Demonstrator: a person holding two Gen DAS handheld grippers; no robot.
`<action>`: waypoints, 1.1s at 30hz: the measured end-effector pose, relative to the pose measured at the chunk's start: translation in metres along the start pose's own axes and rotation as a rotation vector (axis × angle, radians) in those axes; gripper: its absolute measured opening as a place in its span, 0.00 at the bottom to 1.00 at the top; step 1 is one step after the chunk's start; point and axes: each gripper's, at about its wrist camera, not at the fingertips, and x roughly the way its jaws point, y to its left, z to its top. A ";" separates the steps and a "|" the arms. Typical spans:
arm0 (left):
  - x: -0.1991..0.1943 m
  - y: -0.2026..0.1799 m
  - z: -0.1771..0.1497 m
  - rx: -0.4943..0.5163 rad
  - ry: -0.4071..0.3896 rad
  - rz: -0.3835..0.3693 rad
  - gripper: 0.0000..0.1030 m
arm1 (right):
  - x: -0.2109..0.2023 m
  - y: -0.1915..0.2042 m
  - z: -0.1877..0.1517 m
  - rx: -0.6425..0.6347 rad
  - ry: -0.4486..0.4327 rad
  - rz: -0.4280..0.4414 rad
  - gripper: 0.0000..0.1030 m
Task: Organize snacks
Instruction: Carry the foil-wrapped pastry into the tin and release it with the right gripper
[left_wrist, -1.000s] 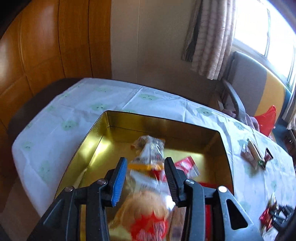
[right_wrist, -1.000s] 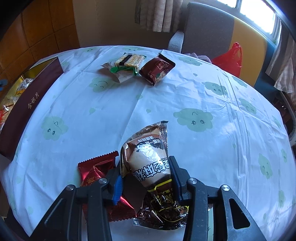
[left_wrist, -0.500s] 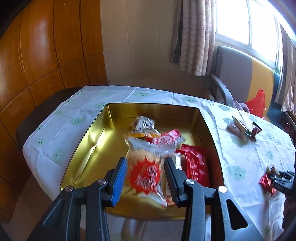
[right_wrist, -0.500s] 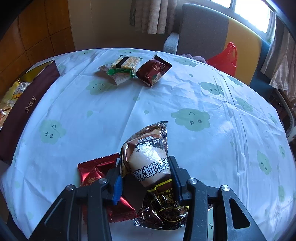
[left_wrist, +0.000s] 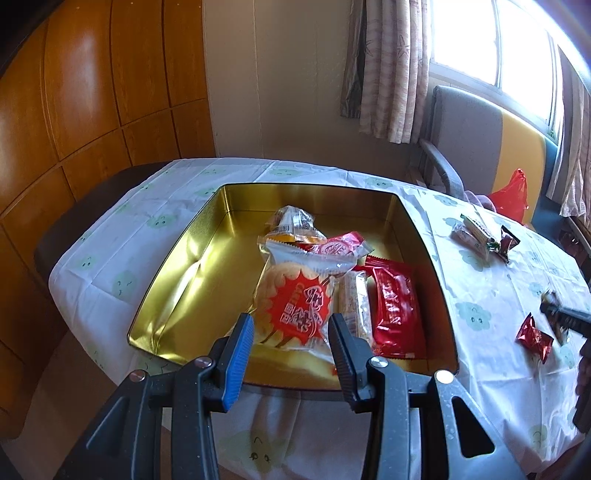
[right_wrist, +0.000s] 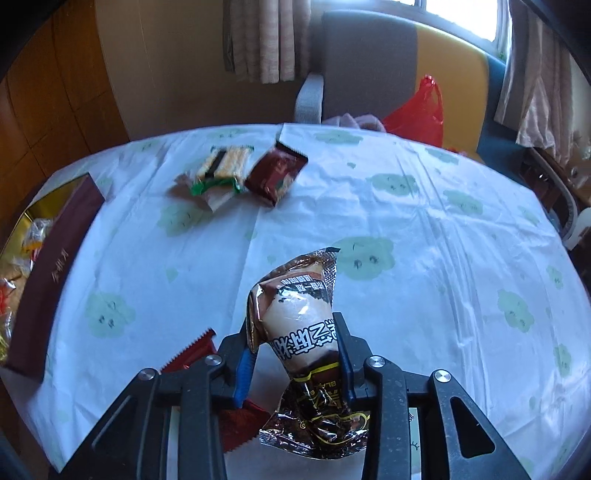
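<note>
A gold tin box (left_wrist: 192, 273) on the table holds several snack packets, with a red-and-white cake packet (left_wrist: 295, 299) on top. My left gripper (left_wrist: 290, 343) is open and empty, back from the tin's near edge. My right gripper (right_wrist: 295, 354) is shut on a brown-and-white snack packet (right_wrist: 295, 317) and holds it above the tablecloth. A red packet (right_wrist: 192, 350) lies under its left finger. The tin's maroon side (right_wrist: 51, 273) shows at the left of the right wrist view.
A yellow-and-green biscuit packet (right_wrist: 218, 173) and a dark brown packet (right_wrist: 277, 173) lie at the far side of the table. A chair (right_wrist: 369, 74) with a red bag (right_wrist: 417, 110) stands behind. A small red packet (left_wrist: 535, 336) lies right of the tin.
My left gripper has let the cake packet drop into the tin and pulled back and up. My right gripper has lifted the brown-and-white packet off the table.
</note>
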 end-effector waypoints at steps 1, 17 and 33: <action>0.000 0.001 -0.002 -0.001 0.000 -0.003 0.41 | -0.005 0.006 0.003 -0.025 -0.022 -0.022 0.36; -0.008 0.015 -0.002 -0.035 -0.029 0.016 0.41 | -0.073 0.194 0.027 -0.290 -0.203 0.197 0.36; -0.001 0.042 -0.007 -0.086 -0.018 0.048 0.41 | -0.076 0.312 0.029 -0.434 -0.245 0.284 0.36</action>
